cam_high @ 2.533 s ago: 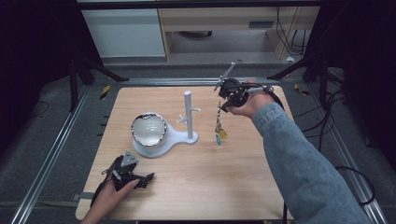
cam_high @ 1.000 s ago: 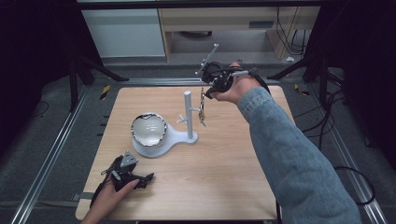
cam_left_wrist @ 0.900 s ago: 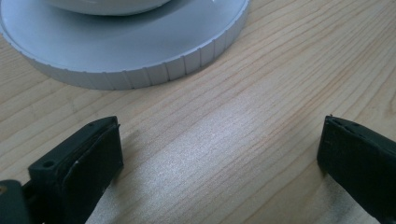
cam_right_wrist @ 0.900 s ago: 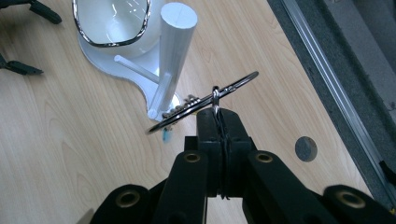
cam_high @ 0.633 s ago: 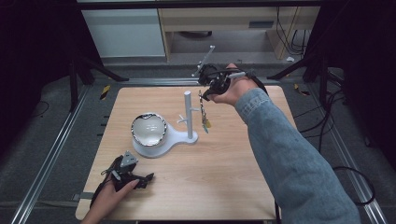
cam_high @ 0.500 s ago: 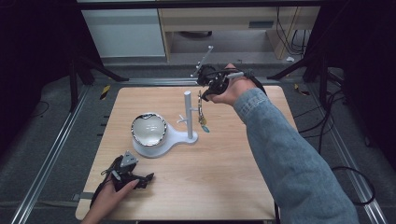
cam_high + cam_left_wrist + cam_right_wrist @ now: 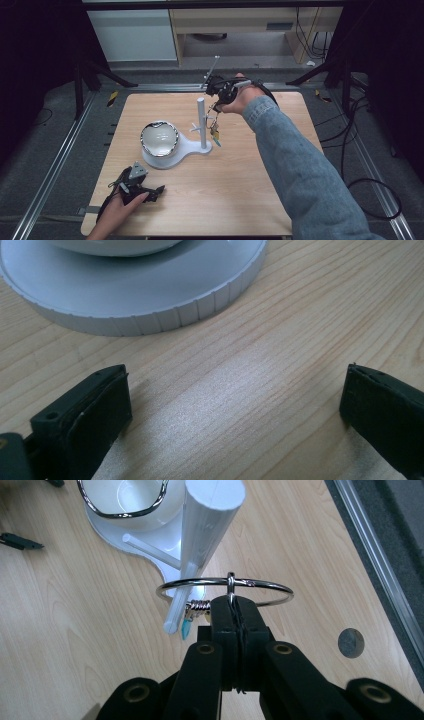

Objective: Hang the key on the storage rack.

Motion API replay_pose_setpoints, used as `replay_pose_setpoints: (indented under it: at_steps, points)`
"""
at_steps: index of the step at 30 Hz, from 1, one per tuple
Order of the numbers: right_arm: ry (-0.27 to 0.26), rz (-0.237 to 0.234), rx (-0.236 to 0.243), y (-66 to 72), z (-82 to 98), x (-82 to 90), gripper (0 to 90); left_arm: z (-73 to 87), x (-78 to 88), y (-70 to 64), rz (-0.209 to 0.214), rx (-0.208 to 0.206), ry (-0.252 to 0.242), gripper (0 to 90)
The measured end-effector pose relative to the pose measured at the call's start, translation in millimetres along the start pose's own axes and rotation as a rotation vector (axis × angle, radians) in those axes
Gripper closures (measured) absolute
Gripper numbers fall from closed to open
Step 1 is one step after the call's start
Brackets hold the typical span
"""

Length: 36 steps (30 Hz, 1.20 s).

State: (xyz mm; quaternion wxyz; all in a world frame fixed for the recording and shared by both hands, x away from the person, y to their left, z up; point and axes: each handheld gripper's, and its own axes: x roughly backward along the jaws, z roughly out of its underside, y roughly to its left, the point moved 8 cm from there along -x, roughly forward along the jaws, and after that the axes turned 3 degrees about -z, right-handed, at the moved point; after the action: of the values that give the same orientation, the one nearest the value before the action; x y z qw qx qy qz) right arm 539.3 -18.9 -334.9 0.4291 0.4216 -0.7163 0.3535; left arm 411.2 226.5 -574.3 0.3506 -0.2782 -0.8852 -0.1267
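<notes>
Your right gripper (image 7: 234,611) is clamped on the key ring (image 7: 225,591) at the white stand's post (image 7: 207,520). Your left gripper (image 7: 235,415) rests wide open, empty, at the counter's (image 7: 240,200) seven o'clock.

A silver key ring (image 7: 225,589) hangs level, pinched at its near edge between closed black jaws, with small trinkets (one teal) (image 7: 215,134) dangling beneath. It sits just beside the upright post of a white stand (image 7: 201,122), over one thin peg (image 7: 177,600). The stand's round base (image 7: 165,157) carries a chrome-rimmed white bowl (image 7: 159,138).
</notes>
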Motion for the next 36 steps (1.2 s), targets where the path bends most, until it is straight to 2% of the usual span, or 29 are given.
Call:
replay_pose_setpoints:
  at_steps: [15, 36]
  points:
    - [0.023, -0.034, -0.006, -1.9, -2.0, -21.0, 88.9, -0.1, -0.1, 0.0, 0.001, 0.0, -0.002, 0.0]
    - [0.023, -0.057, -0.026, -4.3, -1.6, -26.2, 88.5, -0.3, -0.3, -0.3, 0.002, 0.003, -0.004, 0.0]
